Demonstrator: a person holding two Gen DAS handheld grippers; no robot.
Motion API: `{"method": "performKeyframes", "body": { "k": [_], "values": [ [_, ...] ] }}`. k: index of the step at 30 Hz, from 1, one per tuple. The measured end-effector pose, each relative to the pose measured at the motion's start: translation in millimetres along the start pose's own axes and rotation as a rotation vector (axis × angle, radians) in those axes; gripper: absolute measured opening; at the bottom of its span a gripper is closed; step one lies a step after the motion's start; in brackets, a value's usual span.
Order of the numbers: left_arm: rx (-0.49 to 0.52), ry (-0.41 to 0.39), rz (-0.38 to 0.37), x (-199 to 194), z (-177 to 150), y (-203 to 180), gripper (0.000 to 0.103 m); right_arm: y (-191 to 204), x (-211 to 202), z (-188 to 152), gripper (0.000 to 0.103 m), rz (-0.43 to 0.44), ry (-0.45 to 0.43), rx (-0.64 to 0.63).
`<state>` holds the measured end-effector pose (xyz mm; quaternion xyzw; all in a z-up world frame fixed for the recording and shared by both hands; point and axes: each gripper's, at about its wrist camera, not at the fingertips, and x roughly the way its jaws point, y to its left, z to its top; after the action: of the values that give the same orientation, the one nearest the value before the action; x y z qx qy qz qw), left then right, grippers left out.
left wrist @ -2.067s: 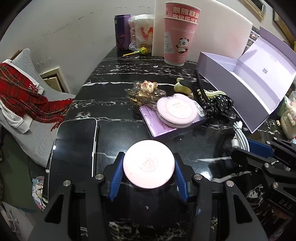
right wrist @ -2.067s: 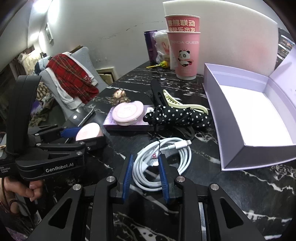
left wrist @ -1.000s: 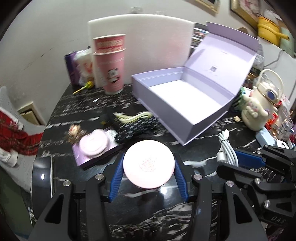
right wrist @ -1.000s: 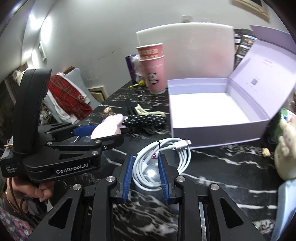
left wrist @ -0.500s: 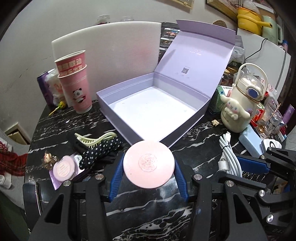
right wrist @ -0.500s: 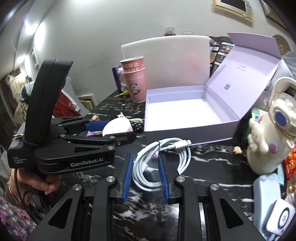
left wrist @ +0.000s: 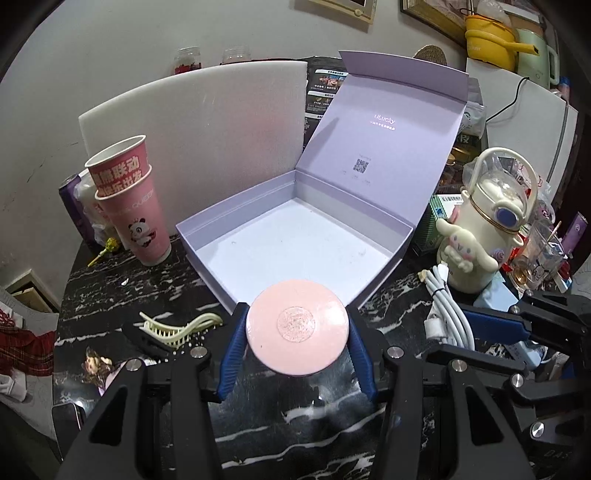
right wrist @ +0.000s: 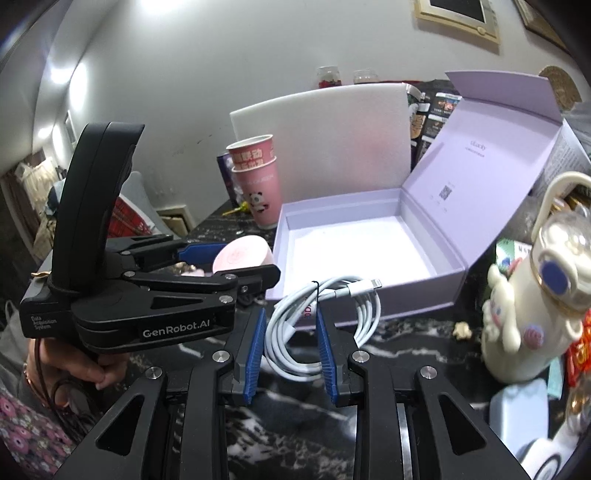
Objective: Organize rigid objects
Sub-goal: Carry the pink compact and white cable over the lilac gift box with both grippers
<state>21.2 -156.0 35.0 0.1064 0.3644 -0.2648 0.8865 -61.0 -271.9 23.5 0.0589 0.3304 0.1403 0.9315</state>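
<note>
Gripping a round pink case, the left gripper hangs at the near edge of the open lilac box, while the right gripper clamps a coiled white cable just before that box. Stacked pink cups, a cream hair clip and a cream bottle crowd the black marble table. White foam board leans against the wall behind.

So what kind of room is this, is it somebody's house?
Probably a home, maybe near the kitchen. A cluttered black marble table holds stacked pink paper cups and a cartoon-dog water bottle, and a yellow pot sits atop a white fridge.
</note>
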Motion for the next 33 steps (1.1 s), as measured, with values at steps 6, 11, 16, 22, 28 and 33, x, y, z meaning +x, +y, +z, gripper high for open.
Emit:
{"method": "performKeyframes", "body": {
  "k": [6, 11, 16, 22, 28, 33],
  "values": [
    [0.018, -0.019, -0.003, 6, 19, 1, 0.050, -13, 6, 15, 0.028, -0.019, -0.027, -0.025],
    [0.040, -0.035, 0.002, 13, 34, 3, 0.050, -24, 9, 29, 0.028, -0.037, -0.043, -0.037],
    [0.041, -0.054, 0.007, 20, 51, 13, 0.050, -33, 16, 47, 0.028, -0.061, -0.052, -0.060],
    [0.031, -0.070, 0.019, 28, 70, 29, 0.050, -47, 23, 70, 0.028, -0.086, -0.065, -0.074],
    [0.033, -0.078, 0.038, 39, 89, 44, 0.051, -66, 35, 93, 0.028, -0.104, -0.058, -0.083],
    [0.049, -0.061, 0.025, 54, 101, 48, 0.050, -74, 44, 107, 0.028, -0.100, -0.062, -0.091]
  ]
}}
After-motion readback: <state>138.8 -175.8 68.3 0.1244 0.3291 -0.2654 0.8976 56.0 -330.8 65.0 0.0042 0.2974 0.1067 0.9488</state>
